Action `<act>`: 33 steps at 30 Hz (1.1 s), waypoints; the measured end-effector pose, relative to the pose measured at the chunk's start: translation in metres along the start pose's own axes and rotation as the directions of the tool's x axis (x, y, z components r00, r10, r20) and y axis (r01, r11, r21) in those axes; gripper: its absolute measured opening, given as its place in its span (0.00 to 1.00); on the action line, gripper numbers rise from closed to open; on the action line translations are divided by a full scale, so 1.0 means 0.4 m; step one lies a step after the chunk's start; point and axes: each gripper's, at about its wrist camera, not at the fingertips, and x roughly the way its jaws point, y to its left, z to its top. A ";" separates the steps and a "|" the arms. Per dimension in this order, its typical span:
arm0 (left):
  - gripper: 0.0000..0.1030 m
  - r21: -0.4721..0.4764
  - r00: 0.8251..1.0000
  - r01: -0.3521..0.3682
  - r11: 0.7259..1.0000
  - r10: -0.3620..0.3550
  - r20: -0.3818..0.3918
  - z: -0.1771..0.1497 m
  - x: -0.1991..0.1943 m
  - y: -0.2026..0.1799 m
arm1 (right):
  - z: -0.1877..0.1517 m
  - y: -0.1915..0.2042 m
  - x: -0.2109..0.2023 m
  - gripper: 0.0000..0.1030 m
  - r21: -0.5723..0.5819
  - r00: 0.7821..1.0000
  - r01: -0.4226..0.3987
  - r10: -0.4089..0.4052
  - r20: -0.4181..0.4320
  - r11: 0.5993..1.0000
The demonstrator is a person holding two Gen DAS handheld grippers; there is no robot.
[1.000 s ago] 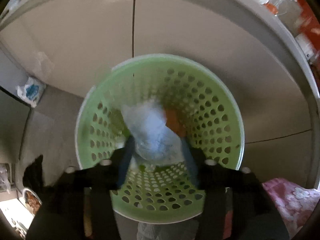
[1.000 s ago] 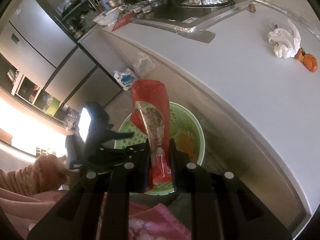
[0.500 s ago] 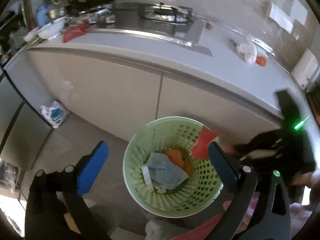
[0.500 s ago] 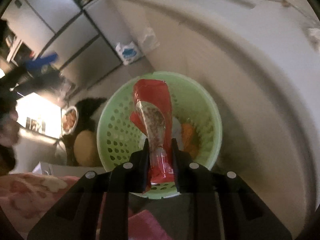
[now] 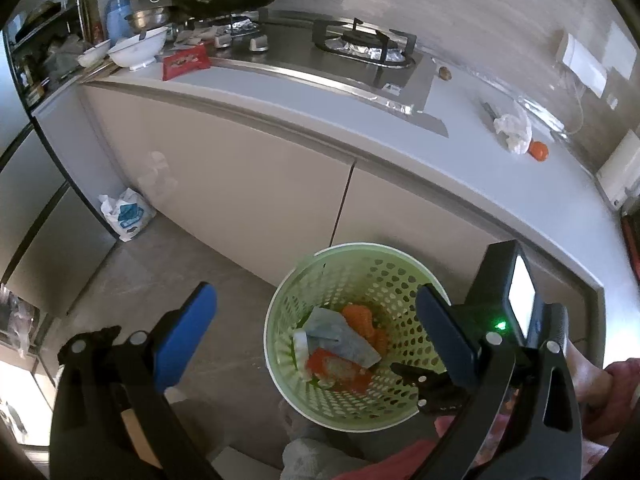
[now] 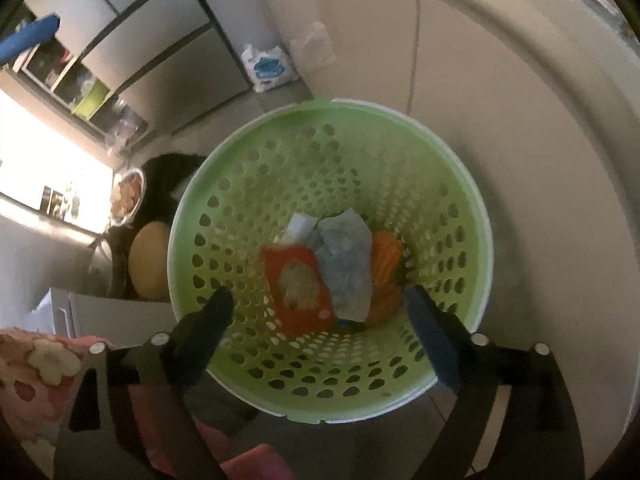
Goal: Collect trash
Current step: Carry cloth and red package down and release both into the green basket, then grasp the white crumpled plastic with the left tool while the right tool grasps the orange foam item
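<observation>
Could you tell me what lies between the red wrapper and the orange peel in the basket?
A grey-blue wrapper lies between red wrapper and orange peel, seen in the right wrist view.

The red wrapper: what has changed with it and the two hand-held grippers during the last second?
The right hand-held gripper opened and let go of the red wrapper, which now lies inside the green basket beside the grey-blue bag. The left hand-held gripper, open since releasing that bag, pulled back higher. The basket stayed on the floor by the cabinet; the orange peel stayed inside.
</observation>
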 end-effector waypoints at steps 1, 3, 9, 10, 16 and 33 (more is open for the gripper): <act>0.92 -0.005 1.000 0.001 1.000 -0.001 0.003 0.003 -0.002 0.001 | 0.000 -0.008 -0.015 0.88 0.012 1.000 0.008 -0.008 0.013 1.000; 0.92 -0.010 1.000 0.009 1.000 -0.009 0.010 0.009 -0.006 -0.001 | -0.004 -0.016 -0.040 0.89 0.044 0.999 0.021 -0.023 0.032 0.999; 0.92 -0.006 0.995 0.067 0.998 -0.066 0.073 0.050 -0.044 -0.034 | -0.017 -0.067 -0.219 0.96 0.163 0.984 0.027 -0.055 0.171 0.986; 0.92 0.006 0.994 0.064 0.998 -0.064 0.087 0.060 -0.052 -0.045 | -0.023 -0.075 -0.249 0.98 0.175 0.978 0.039 -0.073 0.195 0.984; 0.92 0.116 0.986 0.075 0.990 -0.091 0.142 0.129 -0.074 -0.144 | -0.082 -0.159 -0.454 0.98 0.290 0.921 0.119 -0.214 0.325 0.950; 0.92 0.386 0.948 0.219 0.896 -0.290 0.134 0.355 0.152 -0.618 | -0.201 -0.568 -0.639 0.98 0.552 0.807 0.242 -0.481 0.343 0.798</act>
